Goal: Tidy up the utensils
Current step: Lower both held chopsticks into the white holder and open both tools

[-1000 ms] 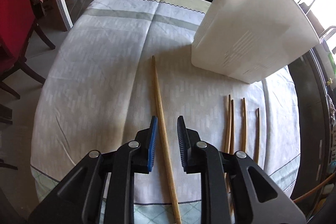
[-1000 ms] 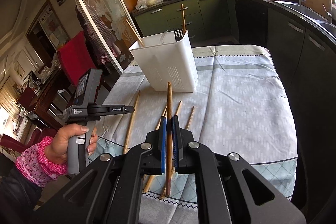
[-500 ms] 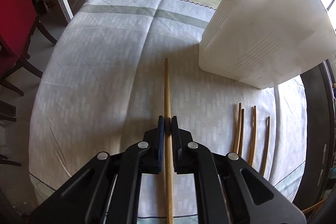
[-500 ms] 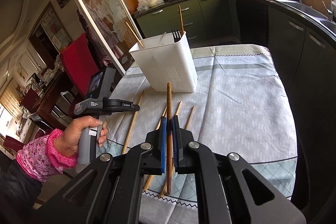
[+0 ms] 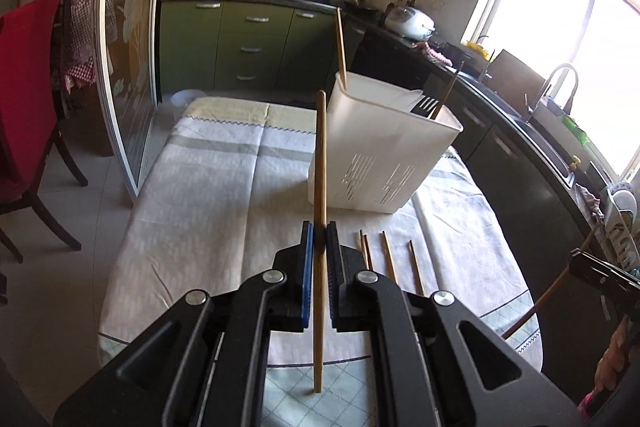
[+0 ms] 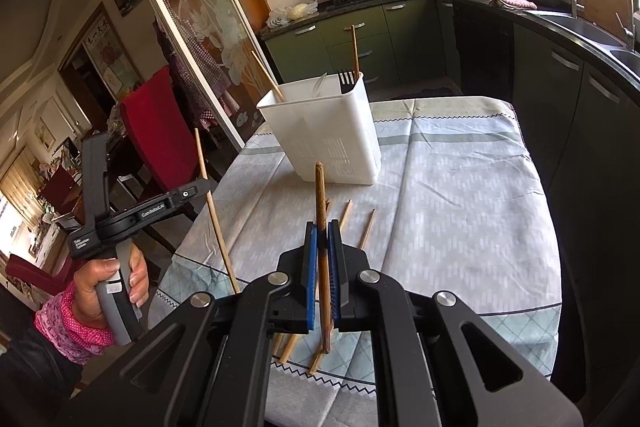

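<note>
My left gripper (image 5: 319, 227) is shut on a light wooden chopstick (image 5: 320, 167), held clear above the cloth and pointing toward the white utensil holder (image 5: 380, 163). My right gripper (image 6: 321, 227) is shut on a darker brown chopstick (image 6: 322, 195) and hovers over the table's near end. In the right wrist view the left gripper (image 6: 200, 191) is at the left in a person's hand (image 6: 100, 283), its chopstick (image 6: 212, 211) tilted steeply. The holder (image 6: 328, 143) contains two chopsticks and a black fork (image 6: 347, 78). Several loose chopsticks (image 5: 388, 259) lie on the cloth.
The patterned tablecloth (image 6: 460, 207) covers the table, and its front edge is close below both grippers. A red chair (image 6: 156, 131) and a glass sliding door (image 5: 128, 47) stand to the left. Dark kitchen cabinets (image 6: 580, 147) run along the right.
My left gripper closed on the light chopstick lying on the cloth, then lifted it and tipped upward, bringing the kitchen into view. My right gripper stayed still with its chopstick.
</note>
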### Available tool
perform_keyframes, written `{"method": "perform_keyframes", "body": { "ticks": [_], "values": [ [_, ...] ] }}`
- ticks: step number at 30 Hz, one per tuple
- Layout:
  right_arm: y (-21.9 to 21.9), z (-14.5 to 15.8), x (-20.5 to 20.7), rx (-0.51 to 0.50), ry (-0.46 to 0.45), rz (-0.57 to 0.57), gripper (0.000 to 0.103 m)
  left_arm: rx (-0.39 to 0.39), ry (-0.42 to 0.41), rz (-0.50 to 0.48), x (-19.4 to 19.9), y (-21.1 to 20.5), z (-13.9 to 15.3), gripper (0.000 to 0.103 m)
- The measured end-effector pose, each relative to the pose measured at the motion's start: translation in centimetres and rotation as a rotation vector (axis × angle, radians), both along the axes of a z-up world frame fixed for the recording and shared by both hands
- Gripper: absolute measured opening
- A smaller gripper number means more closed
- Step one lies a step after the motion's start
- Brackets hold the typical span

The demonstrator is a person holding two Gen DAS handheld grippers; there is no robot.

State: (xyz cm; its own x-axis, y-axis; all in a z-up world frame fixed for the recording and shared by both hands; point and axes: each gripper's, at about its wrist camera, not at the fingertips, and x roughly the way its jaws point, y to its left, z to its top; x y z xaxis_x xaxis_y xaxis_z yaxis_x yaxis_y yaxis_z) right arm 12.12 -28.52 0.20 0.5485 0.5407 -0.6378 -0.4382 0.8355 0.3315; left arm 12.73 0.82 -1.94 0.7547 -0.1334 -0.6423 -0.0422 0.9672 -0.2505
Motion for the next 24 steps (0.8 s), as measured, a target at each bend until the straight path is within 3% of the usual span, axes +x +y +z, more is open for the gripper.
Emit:
{"method": "perform_keyframes", "body": {
  "ticks": [4, 14, 19, 24],
  "values": [
    [0.4, 0.4, -0.3, -0.006, -0.010, 0.008, 0.006, 0.038, -0.086, -0.032, -2.2, -0.7, 1.3, 0.006],
    [0.9, 2.3, -0.5, -0.019, -0.055, 0.014, 0.006, 0.043, -0.166, -0.069, -3.6, -1.7, 3.6, 0.006],
    [1.1, 6.1, 0.3, -0.009, -0.143, 0.000, 0.006, 0.046, -0.226, -0.095, -3.2, -2.5, 6.8, 0.006],
    [1.7, 11.7, 2.6, 0.036, -0.262, -0.036, 0.006, 0.064, -0.353, -0.094, -2.0, -3.3, 12.4, 0.006]
  ]
}}
